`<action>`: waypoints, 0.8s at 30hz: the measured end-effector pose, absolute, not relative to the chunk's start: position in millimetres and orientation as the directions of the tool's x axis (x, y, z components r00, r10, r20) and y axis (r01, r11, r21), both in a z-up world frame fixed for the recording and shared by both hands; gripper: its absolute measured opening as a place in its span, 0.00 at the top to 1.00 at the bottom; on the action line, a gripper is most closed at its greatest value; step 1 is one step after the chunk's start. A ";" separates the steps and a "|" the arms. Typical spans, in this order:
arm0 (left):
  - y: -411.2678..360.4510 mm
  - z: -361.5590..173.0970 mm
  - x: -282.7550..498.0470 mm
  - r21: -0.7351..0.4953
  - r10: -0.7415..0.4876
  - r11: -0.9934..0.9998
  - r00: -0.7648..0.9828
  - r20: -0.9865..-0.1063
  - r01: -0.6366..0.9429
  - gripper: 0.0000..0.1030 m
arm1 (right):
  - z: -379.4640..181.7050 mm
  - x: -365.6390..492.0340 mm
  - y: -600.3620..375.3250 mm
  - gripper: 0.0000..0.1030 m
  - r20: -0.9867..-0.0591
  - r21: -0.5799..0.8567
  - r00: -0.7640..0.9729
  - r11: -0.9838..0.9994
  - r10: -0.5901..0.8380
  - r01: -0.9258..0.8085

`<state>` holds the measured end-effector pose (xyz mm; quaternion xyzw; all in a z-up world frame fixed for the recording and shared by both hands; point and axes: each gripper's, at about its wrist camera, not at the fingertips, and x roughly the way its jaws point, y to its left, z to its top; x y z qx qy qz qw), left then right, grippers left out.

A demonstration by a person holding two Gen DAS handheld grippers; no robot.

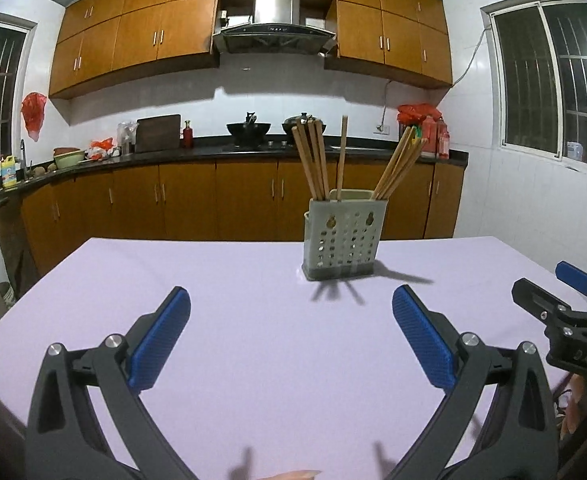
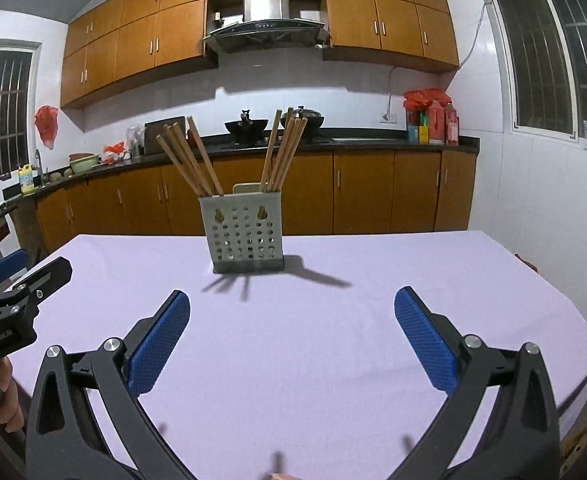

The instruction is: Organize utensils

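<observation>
A grey perforated utensil holder stands upright on the lilac table, with several wooden chopsticks sticking out of it, fanned left and right. It also shows in the right wrist view with its chopsticks. My left gripper is open and empty, short of the holder and to its left. My right gripper is open and empty, short of the holder and to its right. Each gripper shows at the edge of the other's view, the right gripper and the left gripper.
The table's far edge faces a kitchen counter with woks, bottles and bowls. Wooden cabinets run below and above it. White tiled walls with windows stand on both sides. The table's right edge drops off near my right gripper.
</observation>
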<state>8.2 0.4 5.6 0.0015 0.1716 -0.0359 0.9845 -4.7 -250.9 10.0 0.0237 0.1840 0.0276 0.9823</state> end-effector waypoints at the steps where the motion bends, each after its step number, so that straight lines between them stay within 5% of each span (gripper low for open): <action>1: 0.9 2.8 7.1 -0.009 -0.067 0.998 0.938 -0.341 0.068 0.04 | 9.0 -5.3 -250.5 0.02 -0.360 0.056 0.931 0.997 0.063 -0.046; 24: -1.4 -7.9 9.7 -0.018 -0.073 0.997 0.928 -0.366 0.071 0.04 | -3.4 -6.8 -253.6 0.02 -0.394 0.082 0.917 0.996 0.067 -0.037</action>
